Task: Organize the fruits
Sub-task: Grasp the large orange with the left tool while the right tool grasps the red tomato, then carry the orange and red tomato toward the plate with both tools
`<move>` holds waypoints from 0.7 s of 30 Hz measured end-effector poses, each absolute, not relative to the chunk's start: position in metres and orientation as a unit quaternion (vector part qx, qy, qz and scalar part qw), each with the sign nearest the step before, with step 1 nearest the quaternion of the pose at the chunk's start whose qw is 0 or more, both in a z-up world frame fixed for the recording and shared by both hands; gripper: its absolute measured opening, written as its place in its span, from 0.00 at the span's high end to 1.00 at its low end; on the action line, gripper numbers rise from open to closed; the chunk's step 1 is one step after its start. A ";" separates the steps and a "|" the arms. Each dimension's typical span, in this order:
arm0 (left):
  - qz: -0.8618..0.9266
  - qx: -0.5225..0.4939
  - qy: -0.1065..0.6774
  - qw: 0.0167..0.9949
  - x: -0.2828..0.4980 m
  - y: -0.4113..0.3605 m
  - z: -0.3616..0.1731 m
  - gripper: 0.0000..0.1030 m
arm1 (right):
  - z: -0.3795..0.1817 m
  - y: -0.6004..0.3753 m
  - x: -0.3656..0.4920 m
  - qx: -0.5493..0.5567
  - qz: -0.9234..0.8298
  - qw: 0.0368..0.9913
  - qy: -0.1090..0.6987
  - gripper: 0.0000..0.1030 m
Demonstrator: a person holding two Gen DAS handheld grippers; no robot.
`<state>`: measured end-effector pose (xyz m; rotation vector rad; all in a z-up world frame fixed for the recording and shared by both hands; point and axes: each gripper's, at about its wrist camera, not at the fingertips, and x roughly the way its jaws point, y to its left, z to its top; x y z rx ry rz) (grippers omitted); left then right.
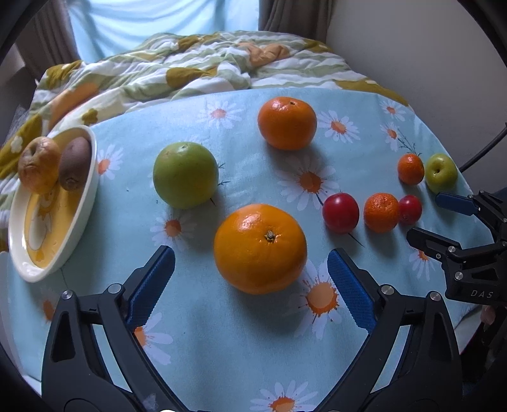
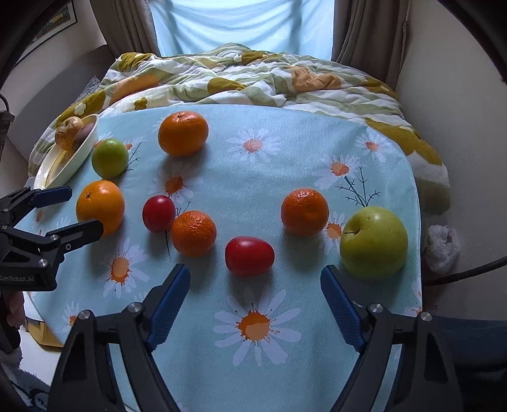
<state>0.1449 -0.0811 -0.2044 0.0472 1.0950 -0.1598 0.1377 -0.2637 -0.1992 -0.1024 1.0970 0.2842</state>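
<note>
A table draped in a pale blue daisy-print cloth carries the fruit. Behind its far edge lies a rumpled quilt in green, white and mustard, backed by a bright window with a light blue curtain and brown drapes at each side; plain walls close the room left and right.

At the cloth's left edge sits an oval white dish with a yellow inside, holding a wrinkled yellowish fruit touching a brown kiwi. Near the middle lie a green apple, a far orange and a near orange. Toward the right edge are two mandarins, two red tomatoes and a yellow-green apple.

The left gripper hangs released, its jaws either side of the near orange without touching it. The right gripper is likewise spread and empty, just short of the nearer tomato.
</note>
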 end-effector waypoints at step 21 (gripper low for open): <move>-0.060 0.031 0.530 0.845 0.146 -0.086 -0.222 0.36 | -0.214 -0.262 0.151 -0.064 0.150 0.835 0.525 0.48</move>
